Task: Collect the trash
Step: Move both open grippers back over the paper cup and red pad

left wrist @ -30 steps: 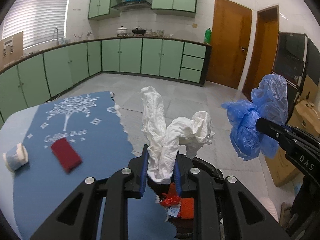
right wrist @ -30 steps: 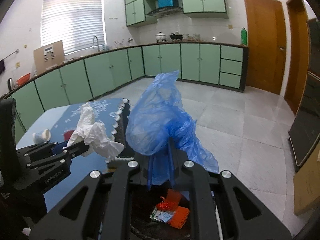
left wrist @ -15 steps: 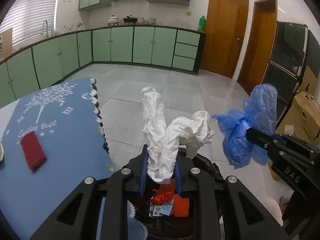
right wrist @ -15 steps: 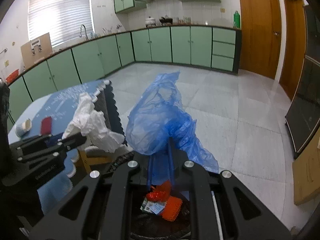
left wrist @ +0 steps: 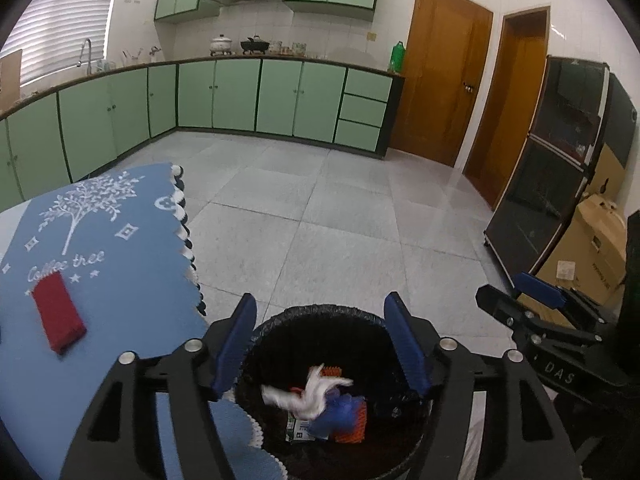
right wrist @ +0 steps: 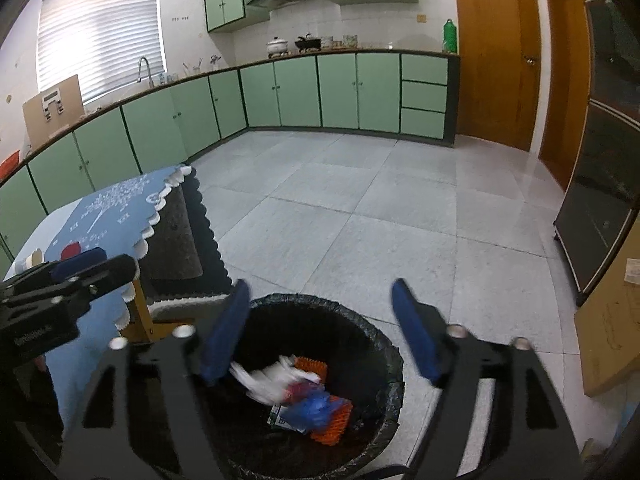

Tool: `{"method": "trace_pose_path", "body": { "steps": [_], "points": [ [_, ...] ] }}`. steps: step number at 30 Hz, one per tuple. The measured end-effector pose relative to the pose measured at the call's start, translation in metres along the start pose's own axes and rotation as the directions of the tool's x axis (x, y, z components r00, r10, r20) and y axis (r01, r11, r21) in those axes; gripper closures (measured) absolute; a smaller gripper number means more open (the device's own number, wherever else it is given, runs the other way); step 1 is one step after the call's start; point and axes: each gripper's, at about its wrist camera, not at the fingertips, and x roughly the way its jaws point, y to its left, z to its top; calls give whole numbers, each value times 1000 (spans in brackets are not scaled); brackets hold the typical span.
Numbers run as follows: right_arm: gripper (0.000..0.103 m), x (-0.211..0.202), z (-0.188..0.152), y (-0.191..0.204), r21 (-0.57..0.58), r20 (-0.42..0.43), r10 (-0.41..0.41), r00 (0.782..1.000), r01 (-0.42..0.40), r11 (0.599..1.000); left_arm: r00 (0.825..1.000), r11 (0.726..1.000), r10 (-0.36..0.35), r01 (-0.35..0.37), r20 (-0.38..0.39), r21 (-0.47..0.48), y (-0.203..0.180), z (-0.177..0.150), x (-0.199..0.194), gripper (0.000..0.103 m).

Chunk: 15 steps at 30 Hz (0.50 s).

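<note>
A black-lined trash bin point(left wrist: 316, 312) point(right wrist: 384, 348) stands on the floor beside the table. Inside it lie a white crumpled tissue point(left wrist: 308, 394) point(right wrist: 264, 384), blurred, a blue plastic bag point(left wrist: 334, 416) point(right wrist: 310, 410), an orange mesh piece point(left wrist: 356, 420) point(right wrist: 332, 426) and a small packet. My left gripper point(left wrist: 320, 344) is open and empty above the bin. My right gripper point(right wrist: 320, 334) is open and empty above the bin. The right gripper also shows in the left wrist view point(left wrist: 516, 300), and the left gripper in the right wrist view point(right wrist: 94, 266).
A table with a blue tablecloth point(left wrist: 120, 240) point(right wrist: 108, 208) stands to the left. A red cloth point(left wrist: 58, 320) lies on it; a small cup point(right wrist: 34, 258) is near it. A black cabinet point(left wrist: 560, 160) and cardboard boxes point(left wrist: 592, 248) stand at right. Tiled floor lies beyond.
Both grippers opened. The white tissue left the left gripper and the blue bag left the right gripper; both dropped into the bin.
</note>
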Motion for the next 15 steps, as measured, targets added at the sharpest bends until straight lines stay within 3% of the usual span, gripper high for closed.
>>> {"method": "trace_pose_path", "body": {
  "steps": [5,15],
  "points": [
    [13,-18,8,4,13,35,-1,999,1,1000,999,1000,27,-26,47,-17,16,7,-27,27],
    [7,-50,25,44,10,89,73,993,-74,997,981,988,142,-132,134,-82,71,9,-99,10]
  ]
}}
